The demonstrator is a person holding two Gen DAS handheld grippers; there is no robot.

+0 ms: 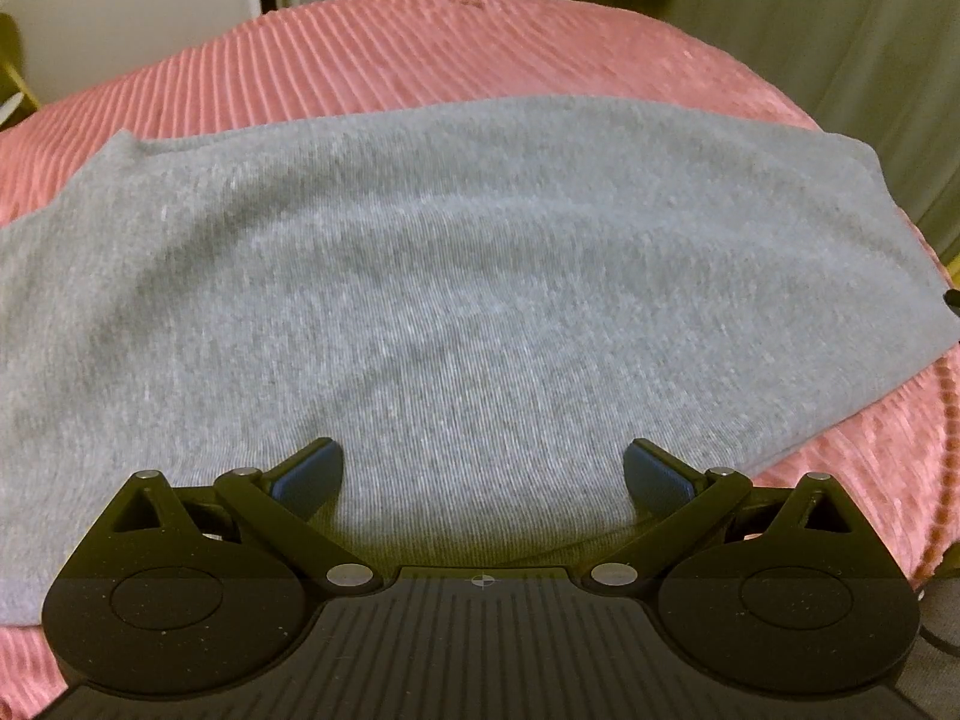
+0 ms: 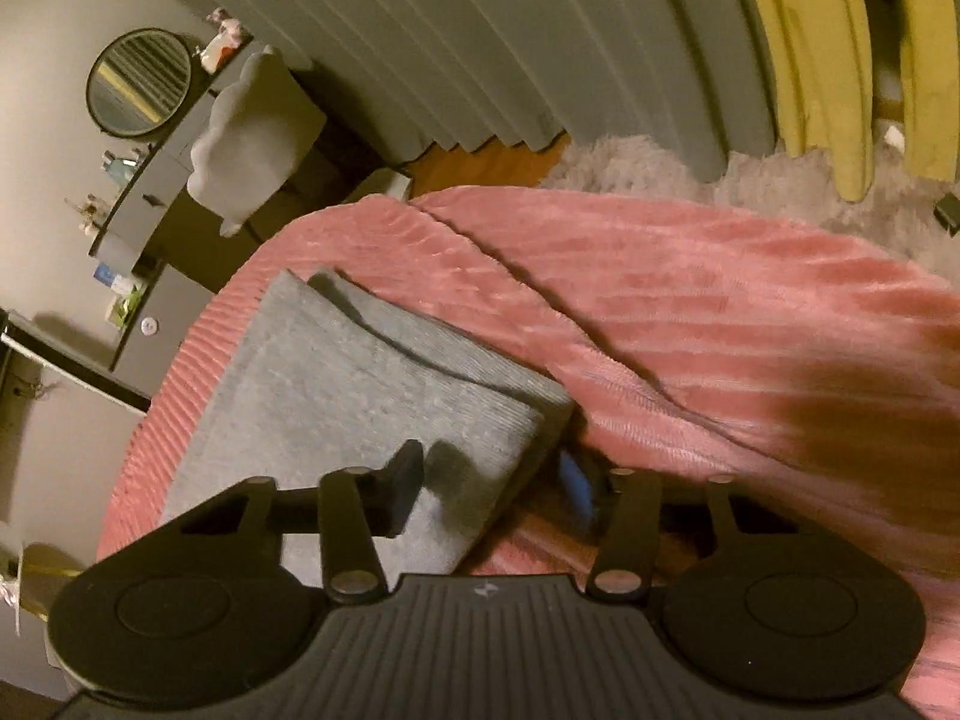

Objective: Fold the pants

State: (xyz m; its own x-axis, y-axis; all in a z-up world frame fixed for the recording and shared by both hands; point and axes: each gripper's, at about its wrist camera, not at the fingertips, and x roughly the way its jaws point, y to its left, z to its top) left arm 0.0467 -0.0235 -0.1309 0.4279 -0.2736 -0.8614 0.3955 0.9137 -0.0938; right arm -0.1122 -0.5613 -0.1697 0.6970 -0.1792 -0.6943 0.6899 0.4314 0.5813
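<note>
The right claw [image 2: 489,480] stood partly spread around the near corner of the grey knit pants [image 2: 360,396], one finger lying on top of the cloth and the blue-padded one low beside the folded edge. Whether the pads pressed the cloth could not be told, so it read as a grasp being set, not a firm pinch. The left claw [image 1: 483,468] was spread wide and empty, hovering low over the same pants [image 1: 456,276].

The pants lay already doubled, layered edges showing, on the ribbed pink bedspread [image 2: 720,312]. By my judgement one further fold was in hand. The next move called for pinching all layers together at the corner, then carrying it across without dragging the bedspread along.

Toward the upper left of the right view, well clear, stood a round black-framed mirror [image 2: 139,83] and a grey padded chair [image 2: 252,132]; grey pleated curtains [image 2: 480,30] hung behind. Nothing blocked the fold.
</note>
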